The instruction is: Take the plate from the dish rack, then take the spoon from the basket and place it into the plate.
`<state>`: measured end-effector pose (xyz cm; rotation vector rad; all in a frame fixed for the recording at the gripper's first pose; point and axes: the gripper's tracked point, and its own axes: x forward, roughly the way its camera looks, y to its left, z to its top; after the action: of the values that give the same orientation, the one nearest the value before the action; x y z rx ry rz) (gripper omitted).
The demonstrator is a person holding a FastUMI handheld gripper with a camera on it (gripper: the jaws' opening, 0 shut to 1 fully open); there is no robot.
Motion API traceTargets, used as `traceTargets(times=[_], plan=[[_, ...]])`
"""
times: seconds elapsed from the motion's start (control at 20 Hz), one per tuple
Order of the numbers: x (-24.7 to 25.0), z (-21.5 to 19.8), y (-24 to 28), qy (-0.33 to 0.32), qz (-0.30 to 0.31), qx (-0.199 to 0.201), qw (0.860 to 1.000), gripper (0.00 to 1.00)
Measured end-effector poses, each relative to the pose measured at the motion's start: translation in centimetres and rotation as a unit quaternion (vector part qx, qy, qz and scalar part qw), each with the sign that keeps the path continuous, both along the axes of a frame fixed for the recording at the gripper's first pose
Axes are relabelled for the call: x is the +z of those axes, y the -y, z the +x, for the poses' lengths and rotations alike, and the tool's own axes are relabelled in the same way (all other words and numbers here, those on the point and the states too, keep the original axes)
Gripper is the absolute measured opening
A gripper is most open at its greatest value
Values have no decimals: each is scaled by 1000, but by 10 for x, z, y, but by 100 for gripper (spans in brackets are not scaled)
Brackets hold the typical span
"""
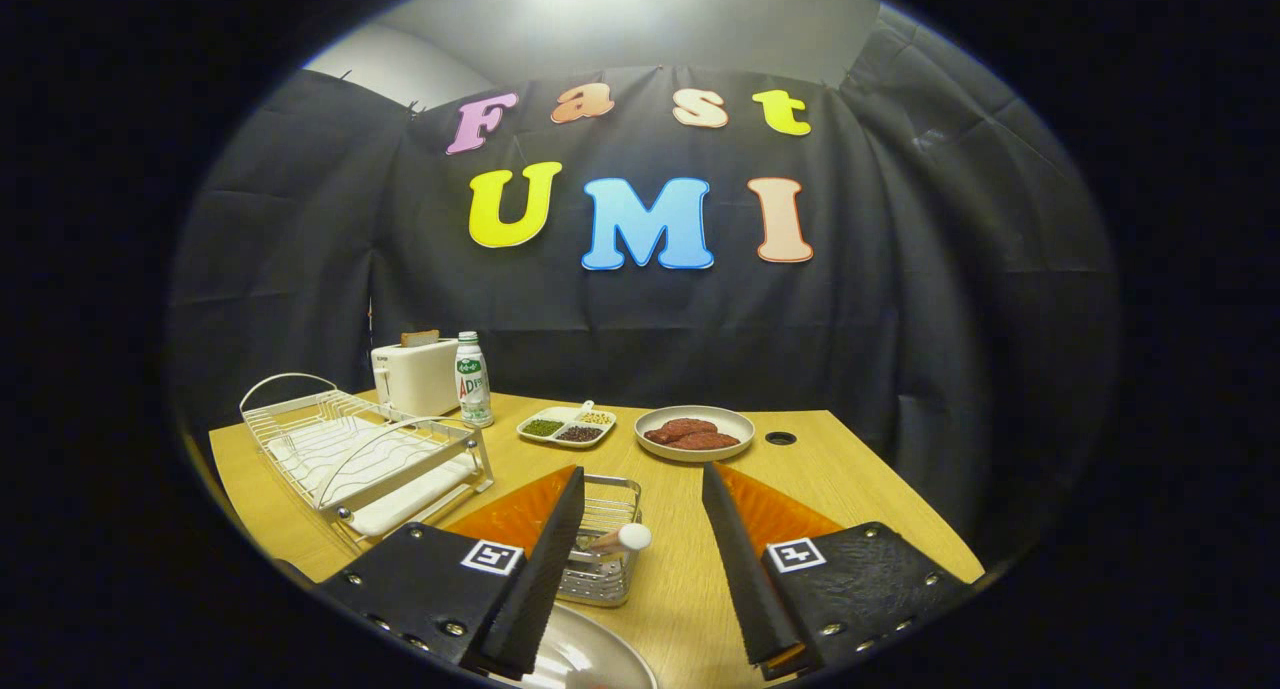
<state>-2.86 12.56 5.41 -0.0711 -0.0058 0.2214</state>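
Tabletop: tool [640, 529] open, basket [605, 549] between its fingers holding, seemingly, 1 spoon [622, 539].

One wire dish rack [365, 454]. One white toaster [414, 376]. One bottle [472, 379] with a green label. One divided tray [566, 427] with three compartments of grains or beans. Two plates: one [694, 449] holding reddish-brown pieces, count unclear, one [590, 659] bare beside the near finger. One metal basket [606, 539], one spoon [620, 540] handle in it. One gripper [645, 489], two fingers spread apart.
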Motion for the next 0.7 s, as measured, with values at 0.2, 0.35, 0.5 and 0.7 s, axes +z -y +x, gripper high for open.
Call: traceTargets(times=[0.2,0.35,0.5,0.7], plan=[[-11,17,-5,-8,-9,7,1000,46],[-13,21,-9,-13,-4,11,1000,25],[-16,20,-16,-30,8,27,999,16],[-12,17,-18,-35,-5,22,999,8]])
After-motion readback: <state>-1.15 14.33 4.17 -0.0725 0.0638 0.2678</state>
